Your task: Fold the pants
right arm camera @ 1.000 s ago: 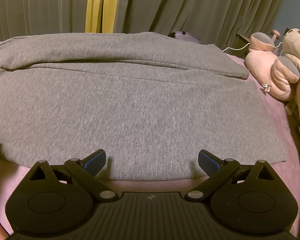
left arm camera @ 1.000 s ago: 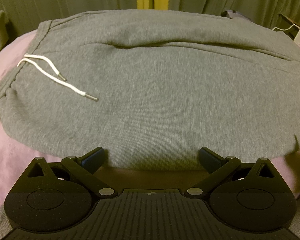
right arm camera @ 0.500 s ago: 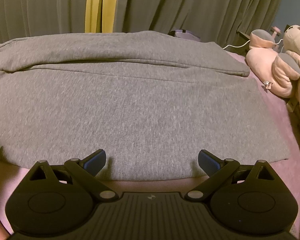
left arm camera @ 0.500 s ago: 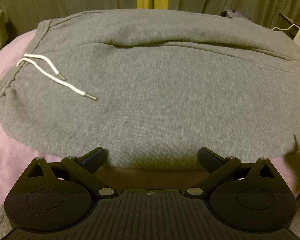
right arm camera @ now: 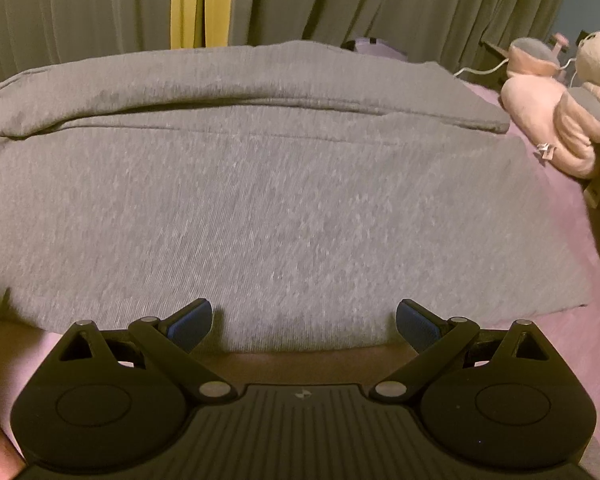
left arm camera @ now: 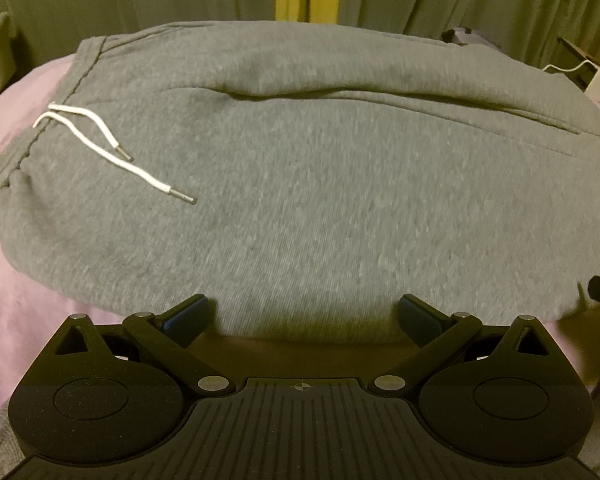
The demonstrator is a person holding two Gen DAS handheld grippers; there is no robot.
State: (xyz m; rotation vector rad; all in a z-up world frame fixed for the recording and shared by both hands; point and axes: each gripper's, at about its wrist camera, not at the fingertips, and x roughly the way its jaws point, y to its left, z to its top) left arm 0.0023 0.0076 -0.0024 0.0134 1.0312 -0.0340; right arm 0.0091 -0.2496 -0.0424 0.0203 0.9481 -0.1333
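pants (left arm camera: 320,200): grey sweats lying flat across the bed (left arm camera: 24,240), covering most of the pink sheet. waistband is sitting toward the bed's left edge, leg ends (right arm camera: 540,240) are reaching toward the right edge. one leg is lying behind the other, with a long crease running between them.

drawstring (left arm camera: 100,148): two white cords with metal tips, lying loose on the fabric just in from the waistband.

left gripper (left arm camera: 302,316): jaws are standing wide apart, gripping nothing. it's sitting at the near hem of the pants, waist half, with the blue pads (left arm camera: 186,314) right over the fabric edge. can't tell if they're actually touching the cloth.

right gripper (right arm camera: 304,320): same deal, spread wide and empty, sitting at the near hem of the leg half. both views are looking a bit smeared.

plushies (right arm camera: 556,128): pink and beige stuffed toys piling up at the bed's far right corner, just past the leg ends.

curtains (right arm camera: 340,4): grey-green ones hanging behind the bed's far edge, with a yellow strip (right arm camera: 200,4) showing through.
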